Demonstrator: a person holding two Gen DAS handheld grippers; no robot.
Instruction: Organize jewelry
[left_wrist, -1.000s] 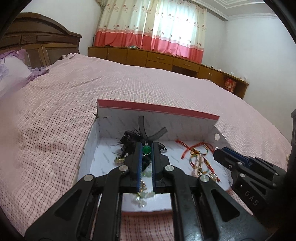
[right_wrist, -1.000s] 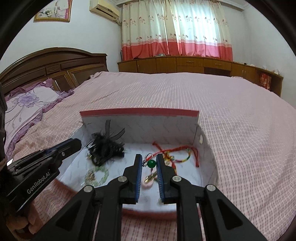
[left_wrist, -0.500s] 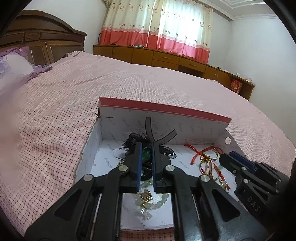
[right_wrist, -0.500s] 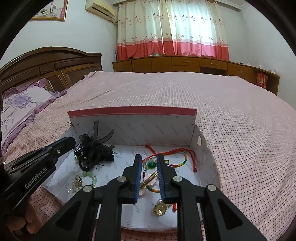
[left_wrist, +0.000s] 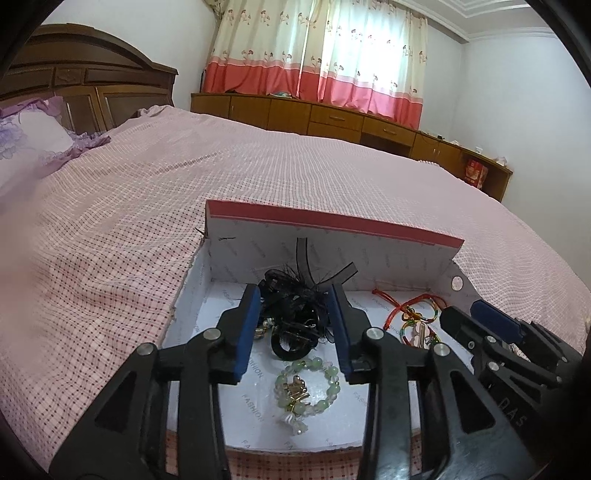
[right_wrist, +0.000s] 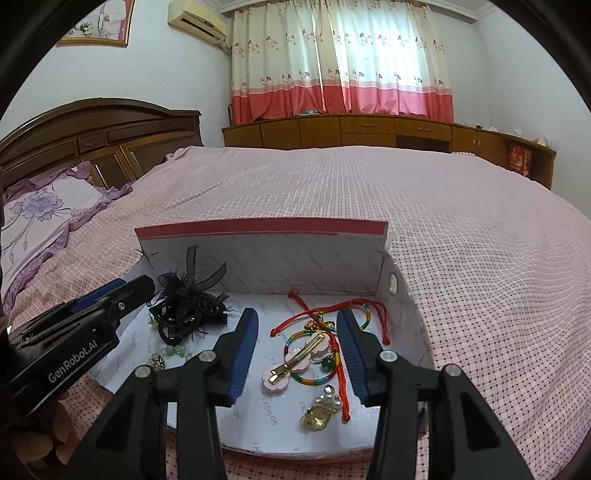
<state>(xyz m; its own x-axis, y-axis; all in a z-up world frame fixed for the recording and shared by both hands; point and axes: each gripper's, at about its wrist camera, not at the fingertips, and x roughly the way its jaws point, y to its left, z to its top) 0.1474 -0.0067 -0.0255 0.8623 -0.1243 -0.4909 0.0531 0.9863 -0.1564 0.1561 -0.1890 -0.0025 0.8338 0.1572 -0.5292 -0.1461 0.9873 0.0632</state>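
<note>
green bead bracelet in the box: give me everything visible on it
The bracelet is a loop of pale green and clear round beads, glassy or stone-like, with small gold charms bunched inside and a whitish flower-like charm at its near end. It lies flat on the box floor, near the front edge, just in front of the black hair clip. Neither gripper touches it.

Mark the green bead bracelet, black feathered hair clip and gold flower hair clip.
green bead bracelet (left_wrist: 307, 387): left wrist view, gold charm at its centre.
black feathered hair clip (right_wrist: 184, 308): right wrist view, feathered middle.
gold flower hair clip (right_wrist: 295, 360): right wrist view, gold bar.
</note>
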